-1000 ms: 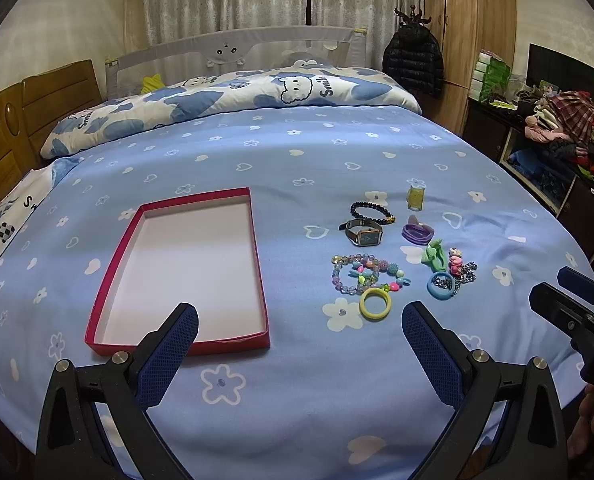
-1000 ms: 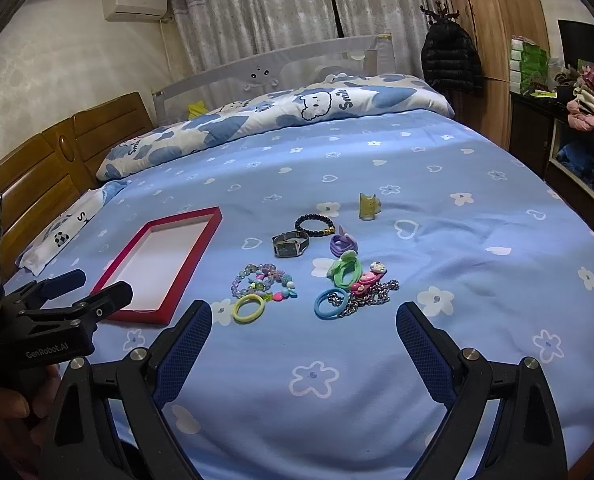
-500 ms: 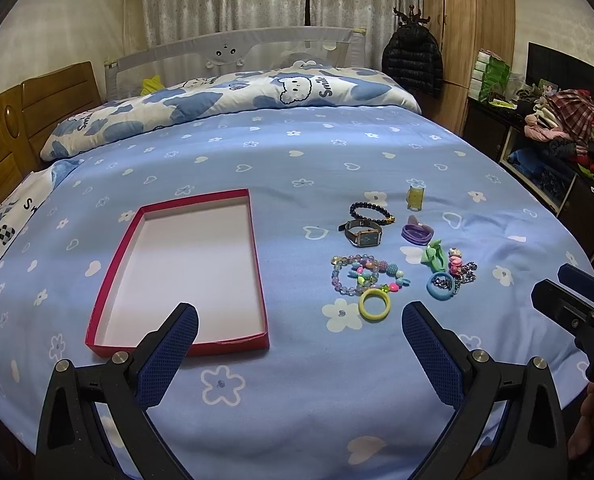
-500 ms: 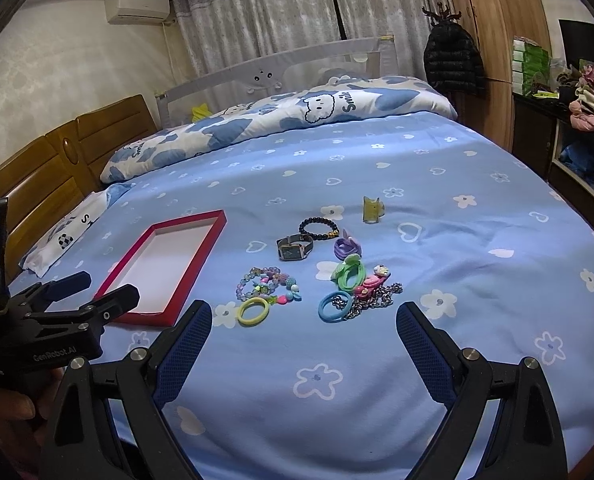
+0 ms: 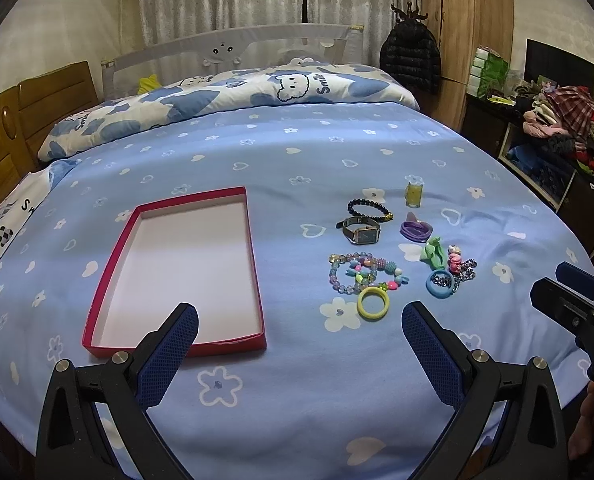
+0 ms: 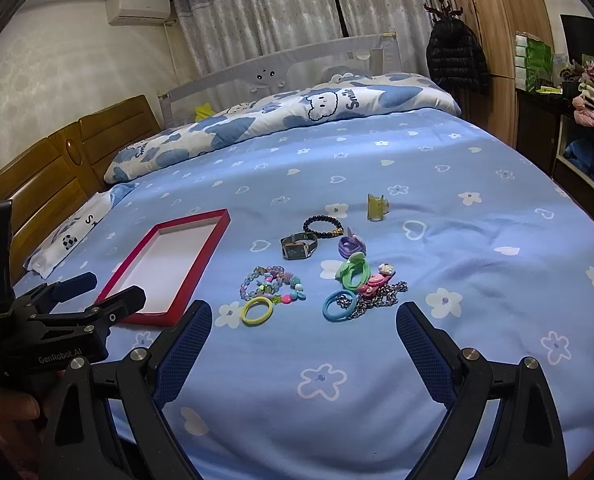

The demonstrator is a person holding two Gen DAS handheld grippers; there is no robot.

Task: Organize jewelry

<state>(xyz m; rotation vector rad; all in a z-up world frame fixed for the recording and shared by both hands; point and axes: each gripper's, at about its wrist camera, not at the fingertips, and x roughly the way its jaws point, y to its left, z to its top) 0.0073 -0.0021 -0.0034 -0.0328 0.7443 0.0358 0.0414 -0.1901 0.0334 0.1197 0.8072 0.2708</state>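
Observation:
An empty red tray (image 5: 253, 264) (image 6: 213, 240) with a white floor lies on the blue bedspread. To its right lies a cluster of jewelry: a yellow ring (image 5: 373, 303) (image 6: 257, 311), a beaded bracelet (image 5: 361, 272) (image 6: 271, 282), a watch (image 5: 360, 232) (image 6: 297, 246), a black bead bracelet (image 5: 367, 209), a purple band (image 5: 416, 230), green and blue bands (image 6: 339, 305), a chain (image 6: 381, 298) and a yellow clip (image 5: 413, 194). My left gripper (image 5: 297, 340) is open and empty, above the bed's near edge. My right gripper (image 6: 303, 338) is open and empty, short of the jewelry.
A rolled quilt (image 5: 233, 96) lies across the far side of the bed. A wooden headboard (image 5: 13, 128) is on the left. A wardrobe, a hung black jacket (image 5: 411, 56) and a cabinet piled with clothes (image 5: 557, 120) stand on the right.
Both grippers have drifted slightly closer to the bed; the jewelry and tray have not moved. Both stay open.

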